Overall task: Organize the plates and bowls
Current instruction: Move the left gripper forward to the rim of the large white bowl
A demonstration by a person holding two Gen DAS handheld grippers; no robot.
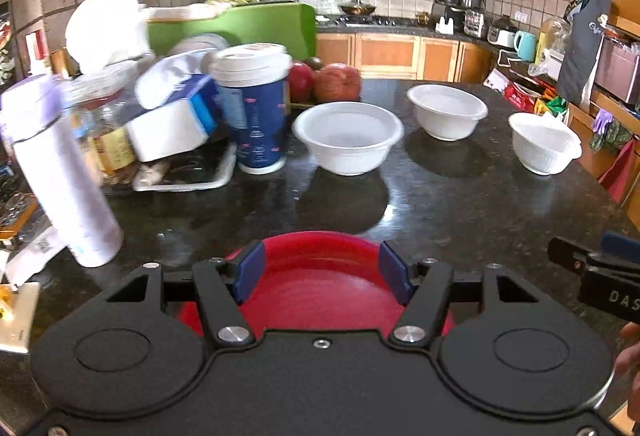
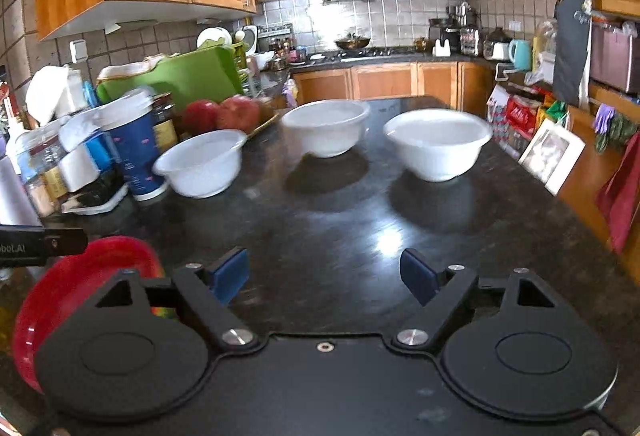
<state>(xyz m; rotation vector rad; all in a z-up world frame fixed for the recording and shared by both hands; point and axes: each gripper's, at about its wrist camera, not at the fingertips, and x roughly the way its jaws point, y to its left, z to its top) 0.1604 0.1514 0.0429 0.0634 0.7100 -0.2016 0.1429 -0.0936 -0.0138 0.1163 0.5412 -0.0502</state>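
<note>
A red plate (image 1: 316,284) lies on the dark counter right under my left gripper (image 1: 322,274), whose open blue pads stand over it, left and right; whether they touch it I cannot tell. The plate also shows at the lower left of the right wrist view (image 2: 76,284). Three white bowls stand apart in a row further back: left (image 1: 347,138), middle (image 1: 447,110), right (image 1: 542,142); in the right wrist view they are left (image 2: 200,166), middle (image 2: 326,126), right (image 2: 438,142). My right gripper (image 2: 324,276) is open and empty above bare counter.
Clutter crowds the left: a white bottle (image 1: 64,172), a blue cup with a white lid (image 1: 256,108), boxes, jars, red apples (image 1: 336,82), a green board (image 1: 256,26). The counter's right edge (image 2: 568,204) drops toward a picture frame (image 2: 554,154) and shelves.
</note>
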